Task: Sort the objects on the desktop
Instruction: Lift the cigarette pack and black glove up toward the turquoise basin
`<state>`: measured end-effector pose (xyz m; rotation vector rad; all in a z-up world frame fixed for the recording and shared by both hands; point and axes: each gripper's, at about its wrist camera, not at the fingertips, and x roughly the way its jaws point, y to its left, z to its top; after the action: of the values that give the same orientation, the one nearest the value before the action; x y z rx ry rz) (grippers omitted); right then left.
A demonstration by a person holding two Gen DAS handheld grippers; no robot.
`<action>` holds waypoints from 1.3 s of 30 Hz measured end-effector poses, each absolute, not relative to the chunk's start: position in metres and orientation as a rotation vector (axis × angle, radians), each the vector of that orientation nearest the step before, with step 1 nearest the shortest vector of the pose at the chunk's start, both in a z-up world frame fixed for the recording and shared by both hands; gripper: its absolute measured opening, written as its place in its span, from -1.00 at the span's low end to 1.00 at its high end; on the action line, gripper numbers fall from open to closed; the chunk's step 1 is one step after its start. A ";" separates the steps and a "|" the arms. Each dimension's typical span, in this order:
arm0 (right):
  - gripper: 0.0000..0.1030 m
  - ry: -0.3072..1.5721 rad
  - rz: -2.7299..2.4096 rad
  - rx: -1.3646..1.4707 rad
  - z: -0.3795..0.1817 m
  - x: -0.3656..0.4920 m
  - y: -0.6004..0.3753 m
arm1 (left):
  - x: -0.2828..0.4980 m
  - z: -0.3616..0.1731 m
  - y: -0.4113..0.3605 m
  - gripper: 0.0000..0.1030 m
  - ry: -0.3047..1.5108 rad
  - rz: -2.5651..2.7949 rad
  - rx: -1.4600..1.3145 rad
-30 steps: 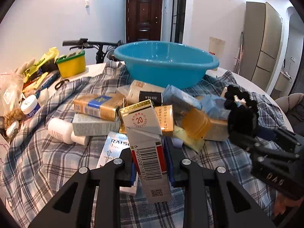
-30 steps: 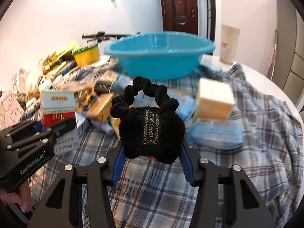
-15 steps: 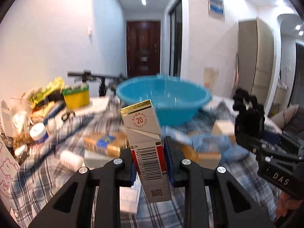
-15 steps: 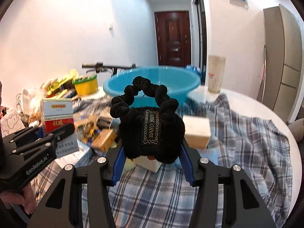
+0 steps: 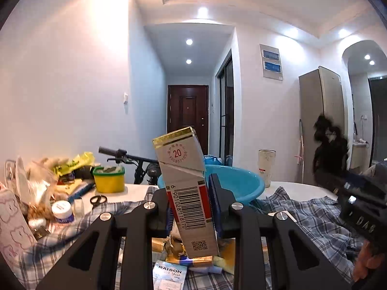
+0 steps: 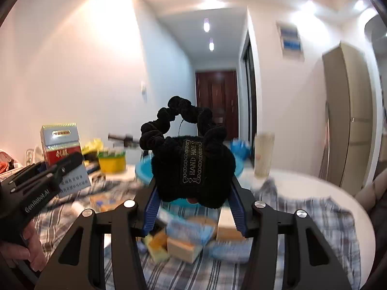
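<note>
In the left wrist view, the left gripper (image 5: 189, 205) has its jaws clamped on a cigarette pack (image 5: 187, 188), which stands nearly upright between the blue pads with its barcode side toward the camera and its gold-edged top tilted slightly to the left. The pack is held clear above the plaid cloth (image 5: 307, 215), directly in front of the blue basin (image 5: 244, 183), which sits on the table behind it. Left of the basin lie a yellow tub with a green rim (image 5: 108, 180), a pair of scissors (image 5: 98, 199) and a small white jar (image 5: 62, 211); below the pack, nearer the camera than the basin, is a heap of small boxes, one marked RAISON (image 5: 169, 276). Right of the basin stands a pale cup (image 5: 266, 166), and farther right the right gripper (image 5: 331, 176) carries a black scrunchie (image 5: 330, 149). In the right wrist view, which is blurred, the right gripper (image 6: 193, 205) grips the black scrunchie (image 6: 193, 166), the jaws pressed on its sides and its HAND MADE label facing the camera; it hangs in front of and above the blue basin (image 6: 142, 171), hiding most of it. Left of the basin, the left gripper (image 6: 70, 162) holds the cigarette pack (image 6: 61, 145) upright, a hand (image 6: 26, 251) on its handle. Nearer than the basin, several boxes (image 6: 183, 249) lie on the plaid cloth (image 6: 326, 229).
</note>
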<state>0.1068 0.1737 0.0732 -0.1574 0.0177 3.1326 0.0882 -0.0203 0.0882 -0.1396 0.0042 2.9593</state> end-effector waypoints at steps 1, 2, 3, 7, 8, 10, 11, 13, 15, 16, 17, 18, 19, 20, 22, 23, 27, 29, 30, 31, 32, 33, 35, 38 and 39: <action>-0.02 0.003 3.117 -0.110 0.075 0.111 0.172 | 0.088 0.089 -0.020 -0.47 0.006 2.958 -0.141; -0.02 -0.009 3.110 -0.075 0.077 0.114 0.170 | 0.087 0.089 -0.020 -0.47 0.006 2.955 -0.146; -0.02 -0.021 3.107 -0.054 0.078 0.116 0.168 | 0.087 0.089 -0.021 -0.47 0.003 2.952 -0.152; -0.02 -0.031 3.113 -0.048 0.079 0.114 0.165 | 0.086 0.090 -0.021 -0.47 0.000 2.946 -0.159; -0.02 -0.030 3.114 -0.048 0.079 0.113 0.164 | 0.088 0.090 -0.020 -0.47 0.000 2.943 -0.158; -0.02 -0.031 3.114 -0.047 0.079 0.112 0.164 | 0.089 0.090 -0.019 -0.47 0.001 2.941 -0.153; -0.02 -0.031 3.115 -0.044 0.079 0.112 0.163 | 0.089 0.091 -0.019 -0.47 0.002 2.939 -0.150; -0.02 -0.027 3.115 -0.035 0.080 0.112 0.163 | 0.090 0.093 -0.019 -0.47 -0.005 2.937 -0.148; -0.02 -0.012 3.112 -0.004 0.082 0.115 0.165 | 0.092 0.097 -0.020 -0.47 -0.030 2.932 -0.148; -0.02 -0.006 3.114 0.007 0.084 0.116 0.166 | 0.093 0.100 -0.021 -0.47 -0.048 2.931 -0.141; -0.02 -0.003 3.121 0.015 0.088 0.116 0.166 | 0.094 0.105 -0.021 -0.47 -0.055 2.928 -0.134; -0.02 -0.007 3.126 0.024 0.092 0.118 0.165 | 0.094 0.110 -0.020 -0.47 -0.044 2.928 -0.124; -0.02 -0.016 3.128 0.038 0.096 0.118 0.164 | 0.094 0.115 -0.019 -0.47 -0.029 2.929 -0.117; -0.02 -0.031 3.128 0.056 0.101 0.119 0.163 | 0.094 0.119 -0.018 -0.47 -0.014 2.931 -0.108; -0.01 -0.051 3.129 0.085 0.110 0.119 0.164 | 0.092 0.129 -0.015 -0.47 0.001 2.928 -0.086; -0.01 -0.055 3.130 0.103 0.114 0.119 0.164 | 0.092 0.134 -0.014 -0.47 0.004 2.927 -0.077; -0.01 -0.034 3.126 0.199 0.128 0.122 0.167 | 0.092 0.150 -0.015 -0.47 -0.011 2.943 -0.003; -0.01 -0.022 3.119 0.225 0.135 0.123 0.169 | 0.094 0.158 -0.016 -0.47 -0.015 2.942 0.041; -0.01 -0.014 3.119 0.239 0.137 0.125 0.170 | 0.094 0.163 -0.016 -0.47 -0.015 2.940 0.058; -0.02 -0.008 3.120 0.253 0.140 0.125 0.170 | 0.095 0.166 -0.016 -0.47 -0.015 2.940 0.072; -0.02 -0.008 3.122 0.266 0.144 0.126 0.170 | 0.095 0.170 -0.015 -0.47 -0.015 2.937 0.083; -0.01 -0.016 3.119 0.284 0.149 0.126 0.170 | 0.095 0.175 -0.015 -0.47 -0.010 2.931 0.092; -0.01 -0.011 3.108 0.350 0.158 0.130 0.169 | 0.095 0.184 -0.012 -0.47 0.003 2.922 0.108; -0.01 -0.022 3.119 0.433 0.175 0.131 0.166 | 0.094 0.198 -0.006 -0.47 0.031 2.927 0.132; -0.01 -0.033 3.119 0.453 0.181 0.130 0.165 | 0.094 0.203 -0.004 -0.47 0.042 2.927 0.140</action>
<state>0.1303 0.1646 0.1811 0.4531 -0.0334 3.1189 0.0942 -0.0043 0.2026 0.1405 0.0418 2.9272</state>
